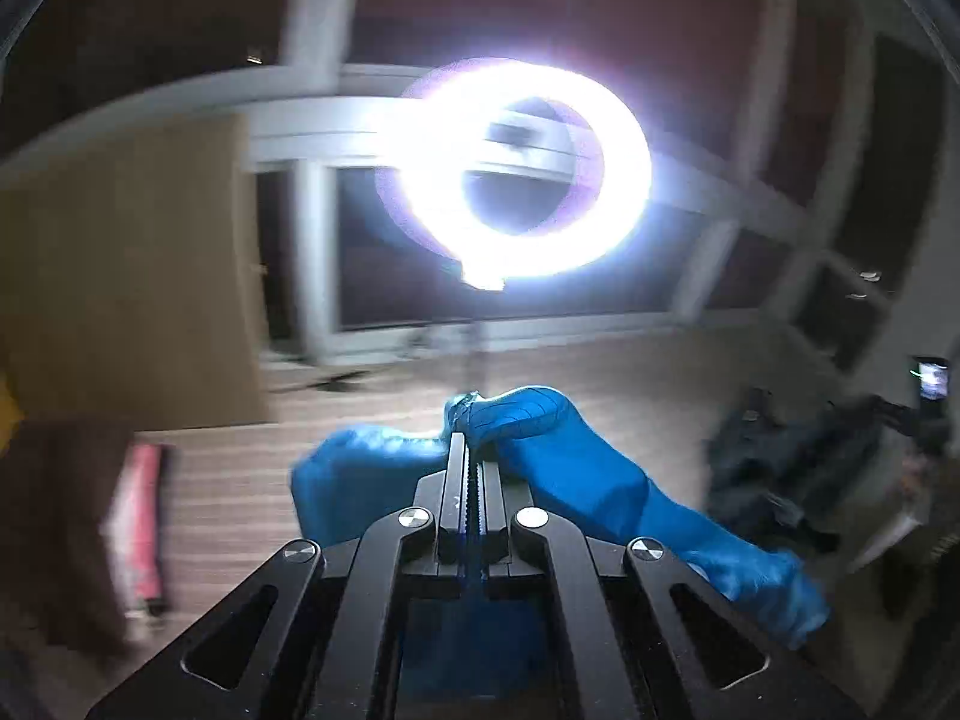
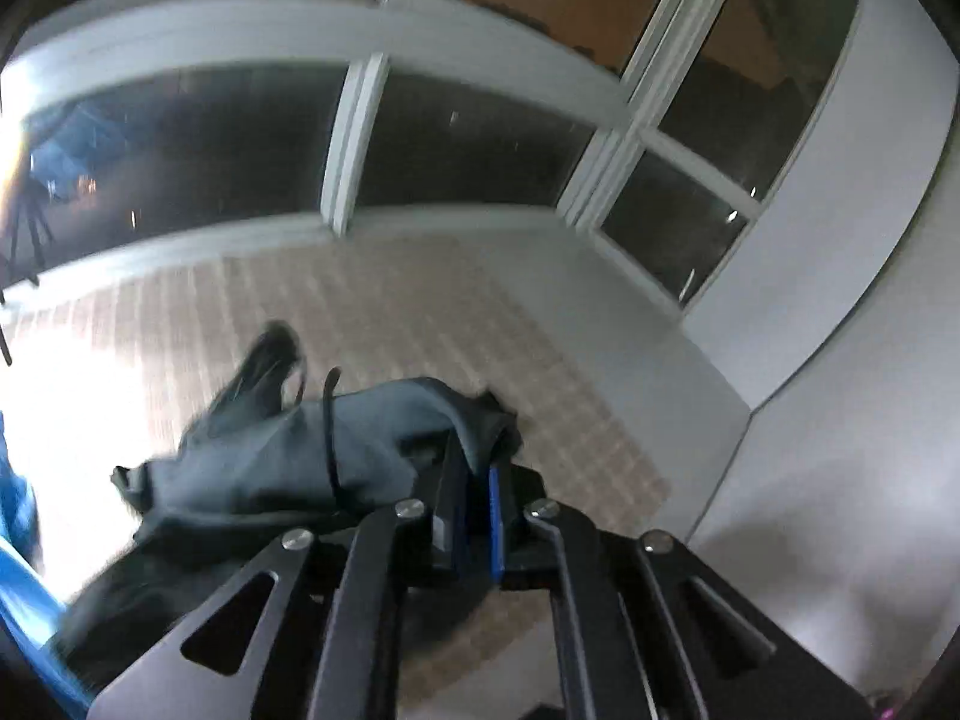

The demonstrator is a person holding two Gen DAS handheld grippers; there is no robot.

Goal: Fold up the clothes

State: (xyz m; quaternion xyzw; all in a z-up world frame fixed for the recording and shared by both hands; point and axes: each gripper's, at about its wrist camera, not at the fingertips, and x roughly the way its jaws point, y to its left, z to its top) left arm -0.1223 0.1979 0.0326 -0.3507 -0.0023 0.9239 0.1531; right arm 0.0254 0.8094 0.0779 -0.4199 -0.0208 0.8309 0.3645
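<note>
Nothing looks folded yet: the left gripper point(image 1: 471, 450) has its jaws pressed together on a bunched blue garment point(image 1: 576, 468) held up off the striped floor point(image 1: 240, 480), and the right gripper point(image 2: 474, 468) has its jaws slightly parted with an edge of a crumpled grey garment point(image 2: 270, 456) draped over them. Whether that grey cloth is actually pinched I cannot tell. I count two garments and two grippers, plus one glaring ring light point(image 1: 522, 168) by the windows.

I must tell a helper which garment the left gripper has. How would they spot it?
Start at the glaring ring light and look straight below. The bright blue garment hangs from shut jaws; the clothes heap beside it is dark.
</note>
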